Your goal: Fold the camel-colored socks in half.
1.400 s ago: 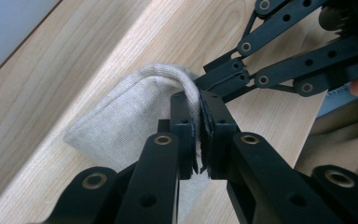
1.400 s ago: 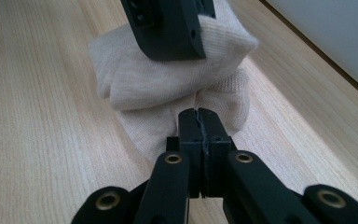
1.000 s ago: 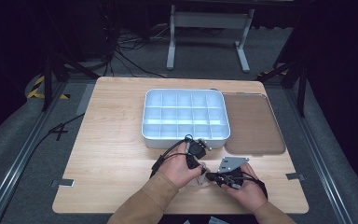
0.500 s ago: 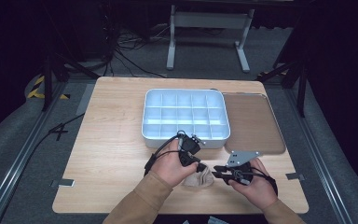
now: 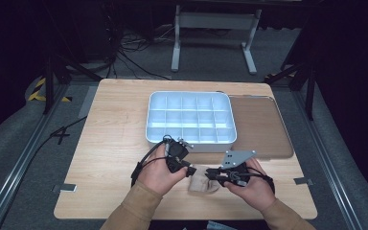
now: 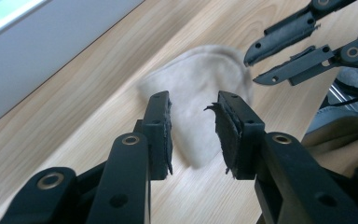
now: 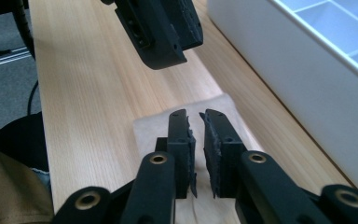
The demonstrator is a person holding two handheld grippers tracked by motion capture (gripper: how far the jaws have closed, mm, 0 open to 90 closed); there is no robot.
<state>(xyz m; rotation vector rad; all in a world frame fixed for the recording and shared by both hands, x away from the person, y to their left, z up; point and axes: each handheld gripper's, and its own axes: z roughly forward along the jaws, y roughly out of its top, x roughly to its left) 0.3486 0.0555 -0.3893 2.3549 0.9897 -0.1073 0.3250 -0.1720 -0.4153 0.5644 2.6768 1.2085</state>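
Sock (image 5: 204,181) lies flat on the table (image 5: 110,143) between both grippers, long axis running hand to hand. Left gripper (image 6: 193,123) jaws just opened, right gripper (image 7: 196,140) narrowed to a slit; both empty above it.

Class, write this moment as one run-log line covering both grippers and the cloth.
left gripper: open, above cloth | right gripper: narrow gap, nothing between pads | beige cloth: flat on table, released | compartment tray: untouched

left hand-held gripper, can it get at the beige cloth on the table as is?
Probably yes. The left hand-held gripper has just been opening and hangs right over the beige cloth with nothing between its jaws. The right hand-held gripper sits near the cloth's far edge but doesn't block it.
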